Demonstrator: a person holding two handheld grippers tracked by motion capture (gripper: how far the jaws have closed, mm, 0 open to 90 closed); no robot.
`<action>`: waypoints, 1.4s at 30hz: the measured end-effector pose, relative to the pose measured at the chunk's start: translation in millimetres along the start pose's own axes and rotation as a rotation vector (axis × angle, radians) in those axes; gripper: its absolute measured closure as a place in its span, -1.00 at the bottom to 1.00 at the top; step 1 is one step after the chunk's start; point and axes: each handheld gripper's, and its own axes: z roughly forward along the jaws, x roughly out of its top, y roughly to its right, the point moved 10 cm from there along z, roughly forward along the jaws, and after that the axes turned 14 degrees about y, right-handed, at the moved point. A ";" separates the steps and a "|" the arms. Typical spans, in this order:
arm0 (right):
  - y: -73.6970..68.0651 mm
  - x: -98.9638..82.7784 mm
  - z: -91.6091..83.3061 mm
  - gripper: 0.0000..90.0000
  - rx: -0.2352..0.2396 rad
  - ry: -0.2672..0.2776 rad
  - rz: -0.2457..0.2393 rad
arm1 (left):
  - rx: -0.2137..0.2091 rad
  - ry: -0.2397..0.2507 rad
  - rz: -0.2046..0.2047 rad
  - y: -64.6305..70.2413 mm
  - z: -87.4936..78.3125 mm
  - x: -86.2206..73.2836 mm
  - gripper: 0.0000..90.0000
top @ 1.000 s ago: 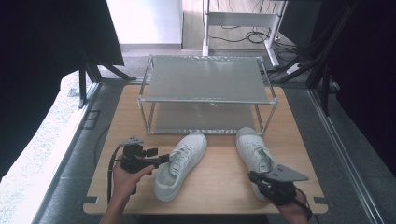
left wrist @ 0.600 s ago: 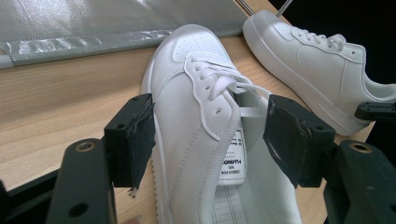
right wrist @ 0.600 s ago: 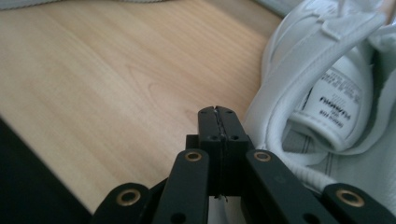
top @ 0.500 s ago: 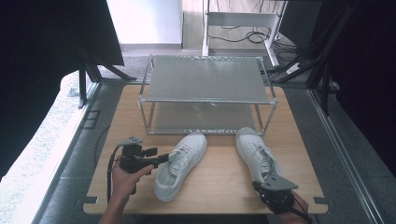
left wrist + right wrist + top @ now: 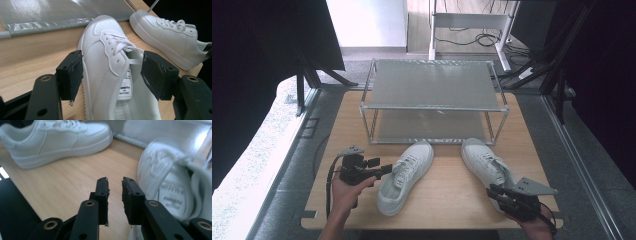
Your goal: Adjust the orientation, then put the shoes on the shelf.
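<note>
Since the earlier high view, the right gripper point(image 5: 493, 192) has shifted at the lower right of the frame and now sits at the heel of the right shoe point(image 5: 486, 162), and its jaws have just been opening. In the right gripper view they stand a narrow gap apart with nothing between them, only bare table point(image 5: 62, 182) beyond; the right shoe point(image 5: 172, 182) lies blurred just to the right of them.

At the lower left of the high view the left gripper point(image 5: 384, 169) has kept its place against the side of the left shoe point(image 5: 404, 175). In the left gripper view its jaws stand wide, one on each side of the left shoe's point(image 5: 110, 67) collar and tongue; the left pad point(image 5: 71, 73) is just beside the outer side wall and the right pad point(image 5: 156, 72) sits over the shoe's opening. Whether either pad presses on the shoe I cannot tell.

Both shoes lie on the wooden table point(image 5: 447, 195) with their toes toward the rack point(image 5: 434, 95), which stands in the middle of the frame. The rack has two metal shelves, an upper and a lower, and both are bare. The toes stop just in front of the lower shelf.
</note>
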 end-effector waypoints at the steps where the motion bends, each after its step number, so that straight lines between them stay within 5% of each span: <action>1: 1.1 2.8 0.6 0.58 -0.002 0.004 -0.006 | 0.002 0.011 0.018 2.1 -2.2 3.7 -0.23; 11: 25.4 28.9 9.8 0.08 -0.066 0.030 -0.024 | -0.022 0.063 0.060 9.2 -12.4 16.9 -0.21; 19: 41.5 42.7 11.4 -0.04 -0.071 0.018 -0.041 | -0.046 0.066 0.100 18.7 -12.7 22.8 -0.23; 32: 67.9 37.3 14.4 -0.04 -0.104 -0.023 -0.007 | 0.010 -0.029 0.136 13.3 -0.7 19.9 -0.13; 42: 81.2 20.0 18.9 -0.04 -0.125 -0.067 0.015 | 0.091 -0.137 0.220 8.6 22.4 -1.0 -0.10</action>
